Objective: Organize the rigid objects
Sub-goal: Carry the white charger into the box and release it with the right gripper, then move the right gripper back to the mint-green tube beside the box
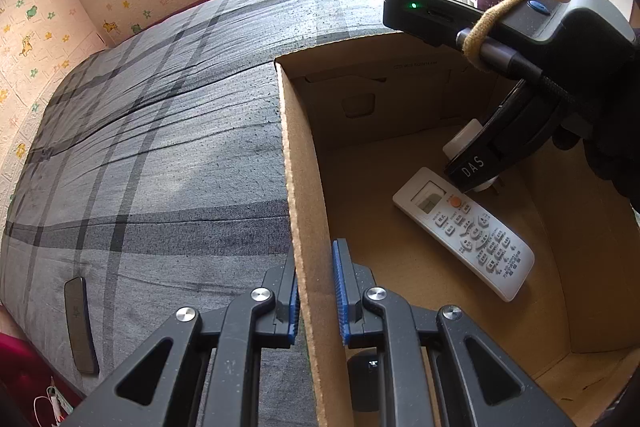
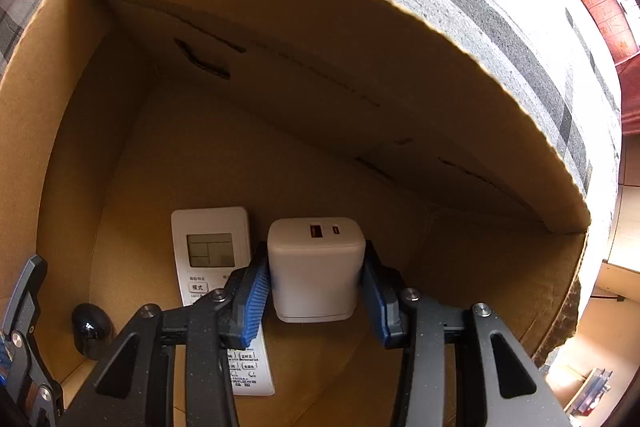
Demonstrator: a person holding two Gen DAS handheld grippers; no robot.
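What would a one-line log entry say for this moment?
right gripper: shut on white charger, inside cardboard box | left gripper: clamps box wall | remote: on box floor

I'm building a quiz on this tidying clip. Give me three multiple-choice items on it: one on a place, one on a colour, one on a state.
1. Where does the remote control lie?
A. On the floor of the cardboard box
B. On the grey plaid cover
C. On the window sill

2. What colour is the charger in the right gripper?
A. Black
B. White
C. Red

3. What is the left gripper doing?
A. Holding the remote
B. Standing wide open over the bed
C. Clamped on the box wall

Answers:
1 A: the remote rests flat on the brown box floor.
2 B: its body, with two ports, is white.
3 C: the blue pads sit either side of the cardboard edge, closed on it.
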